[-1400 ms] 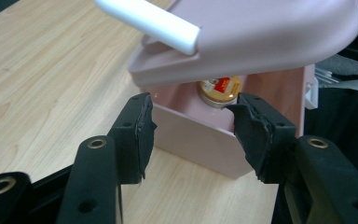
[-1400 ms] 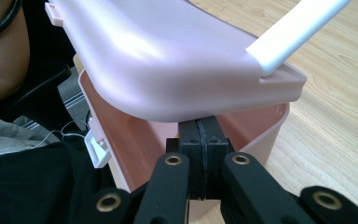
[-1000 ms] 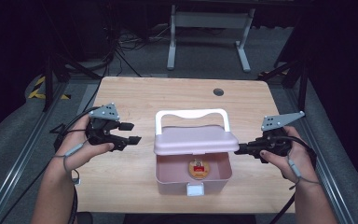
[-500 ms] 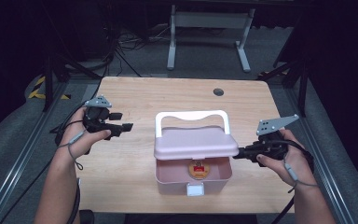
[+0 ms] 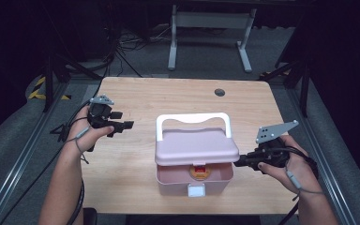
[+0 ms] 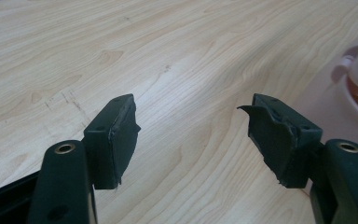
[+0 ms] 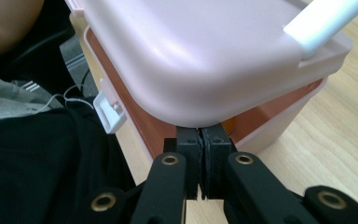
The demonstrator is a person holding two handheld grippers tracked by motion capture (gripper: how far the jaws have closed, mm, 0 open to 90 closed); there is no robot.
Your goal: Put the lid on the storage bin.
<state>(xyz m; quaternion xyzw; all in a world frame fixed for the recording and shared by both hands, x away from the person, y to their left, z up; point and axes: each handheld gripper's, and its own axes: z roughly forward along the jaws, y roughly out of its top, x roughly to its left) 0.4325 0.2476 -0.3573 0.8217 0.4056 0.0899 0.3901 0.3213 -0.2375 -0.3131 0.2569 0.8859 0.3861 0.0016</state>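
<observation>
A pink box (image 5: 168, 180) with a white latch (image 5: 196, 190) sits at the table's near middle. Its pink lid (image 5: 194, 145) with a white handle (image 5: 192, 118) lies over it, raised at the front, and a red and gold item (image 5: 198, 171) shows inside. My right gripper (image 5: 238, 162) is shut, its tips tucked under the lid's right rim (image 7: 205, 56), with the gripper (image 7: 200, 133) just below that rim. My left gripper (image 5: 126, 125) hovers left of the box. Its jaws have just been opening and stand wide, and between them the left gripper (image 6: 191, 112) has only bare wood.
The light wooden table (image 5: 168, 98) has a round dark grommet (image 5: 219, 92) at the far right. A metal stand (image 5: 211, 21) rises behind the table. Dark floor, cables and rails surround it. The box's white latch (image 7: 109, 112) hangs toward the person's dark clothing.
My left gripper has drawn away from the lid's left side, sunk toward the table, and its jaws have spread. The lid has come down a little. The right gripper has barely shifted.
</observation>
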